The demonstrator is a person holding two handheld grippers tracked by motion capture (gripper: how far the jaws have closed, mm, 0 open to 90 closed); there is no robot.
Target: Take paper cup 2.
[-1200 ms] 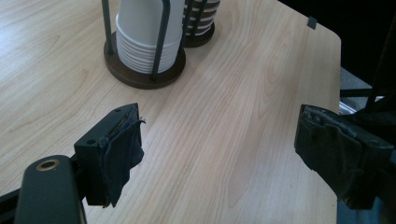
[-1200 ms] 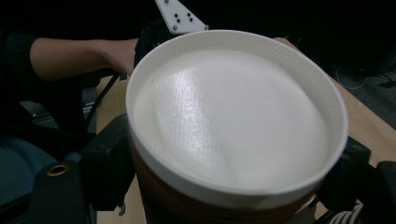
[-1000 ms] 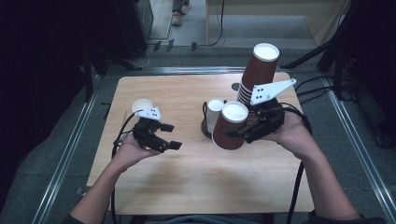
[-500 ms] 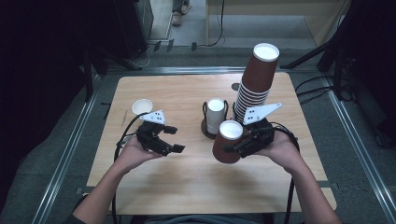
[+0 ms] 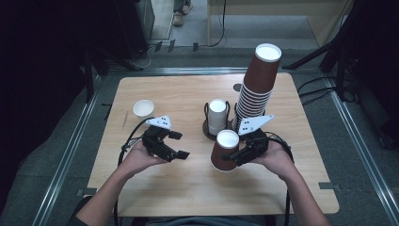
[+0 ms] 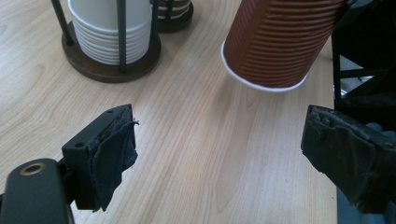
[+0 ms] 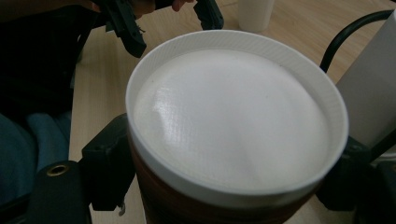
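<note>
Setting the brown cup [image 5: 226,150] down square seems the job: lower it level until its base meets the counter [image 5: 155,188], then let go. From the left: one small white cup [image 5: 143,108]; the left claw [image 5: 180,145], spread and empty, its jaws just widened; one rack [image 5: 217,117] of white cups; the right claw [image 5: 234,157] pinching the brown cup; one tall brown stack [image 5: 256,89].

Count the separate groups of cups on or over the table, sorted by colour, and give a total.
Brown: 2, the held cup and the tall stack.
White: 2, the stack in the wire holder and the small cup.
Total: 4
</note>
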